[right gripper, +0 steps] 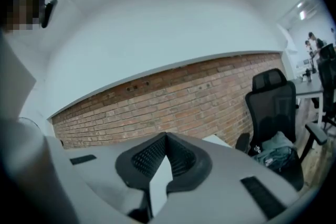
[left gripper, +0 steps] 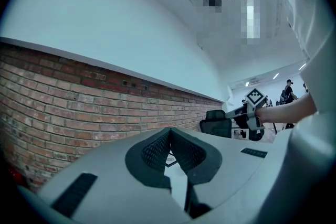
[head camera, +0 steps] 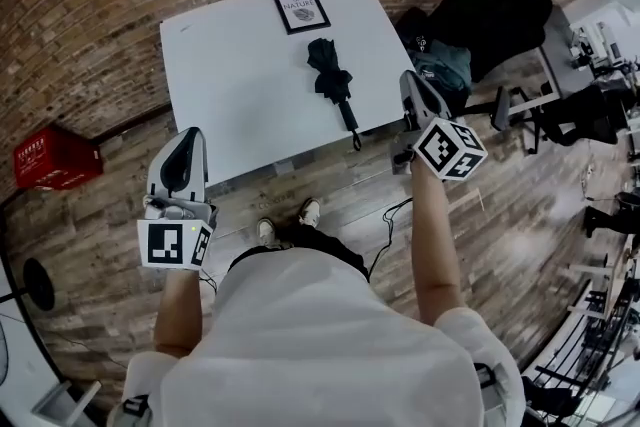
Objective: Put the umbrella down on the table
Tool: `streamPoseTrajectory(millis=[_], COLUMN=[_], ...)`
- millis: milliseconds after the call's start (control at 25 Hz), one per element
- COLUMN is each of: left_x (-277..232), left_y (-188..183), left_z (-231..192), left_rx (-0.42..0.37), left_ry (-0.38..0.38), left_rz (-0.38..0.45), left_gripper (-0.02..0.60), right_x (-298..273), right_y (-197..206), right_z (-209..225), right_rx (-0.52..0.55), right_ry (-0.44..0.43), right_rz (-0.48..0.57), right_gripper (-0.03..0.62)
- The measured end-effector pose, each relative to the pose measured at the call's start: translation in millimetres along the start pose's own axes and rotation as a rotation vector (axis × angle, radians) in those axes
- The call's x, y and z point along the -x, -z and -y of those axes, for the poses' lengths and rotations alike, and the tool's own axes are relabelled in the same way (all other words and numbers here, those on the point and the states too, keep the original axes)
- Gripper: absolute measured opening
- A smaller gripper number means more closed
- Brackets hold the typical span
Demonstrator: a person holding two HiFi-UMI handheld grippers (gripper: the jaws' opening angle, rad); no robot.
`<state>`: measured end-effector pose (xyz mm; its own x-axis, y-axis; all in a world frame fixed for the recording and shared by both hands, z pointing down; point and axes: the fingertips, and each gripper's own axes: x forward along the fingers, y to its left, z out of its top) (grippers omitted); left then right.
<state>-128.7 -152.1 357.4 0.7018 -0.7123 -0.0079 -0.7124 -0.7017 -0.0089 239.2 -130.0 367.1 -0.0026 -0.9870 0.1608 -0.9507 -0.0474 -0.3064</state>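
Observation:
A black folded umbrella (head camera: 332, 80) lies flat on the white table (head camera: 230, 85), its handle pointing toward the near edge. Nothing holds it. My right gripper (head camera: 412, 80) is raised beside the table's right edge, to the right of the umbrella; its jaws are shut and empty (right gripper: 167, 135). My left gripper (head camera: 186, 137) hovers in front of the table's near left corner, pointing level at the brick wall, with its jaws closed tip to tip on nothing (left gripper: 170, 129). The left gripper view also catches the right gripper's marker cube (left gripper: 254, 96).
A framed picture (head camera: 301, 8) lies at the table's far edge. A black office chair (head camera: 490, 5) holding a grey-green bag (head camera: 445, 65) stands to the right of the table. A red crate (head camera: 55, 157) sits on the wooden floor at left. A brick wall (right gripper: 173, 97) runs behind.

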Motion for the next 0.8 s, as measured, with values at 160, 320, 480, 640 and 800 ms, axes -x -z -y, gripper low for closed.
streamPoseTrajectory(millis=[160,320,480,640,800], left_x=[2.5,4.3,3.2,-0.8,-12.2], left_y=[-2.5,-5.2,-6.8,-7.2,-11.7], left_z=[-2.6,-5.7,-7.1,-5.0,4.6], left_rx=[-0.004,-0.008,-0.009,-0.007,-0.013], left_ry=[-0.004,-0.017,-0.018,-0.019,0.004], left_rz=[0.01,0.021,0.032,0.036,0.046], left_gripper=[0.023,0.023,0.023,0.023,0.023], right_x=[32.7,60.1,90.3,117.8,142.7], right_y=[-40.4,-58.7,-65.5,-63.4,-52.9], right_z=[-26.1,-41.3,-47.9,-45.4,-25.5], right_rx=[0.126,0.226,0.258,0.303,0.274], right_ry=[-0.013,0.003,0.036,0.092,0.181], right_rz=[0.105,0.169,0.229,0.247,0.269], right_gripper=[0.02,0.02,0.02,0.02,0.02])
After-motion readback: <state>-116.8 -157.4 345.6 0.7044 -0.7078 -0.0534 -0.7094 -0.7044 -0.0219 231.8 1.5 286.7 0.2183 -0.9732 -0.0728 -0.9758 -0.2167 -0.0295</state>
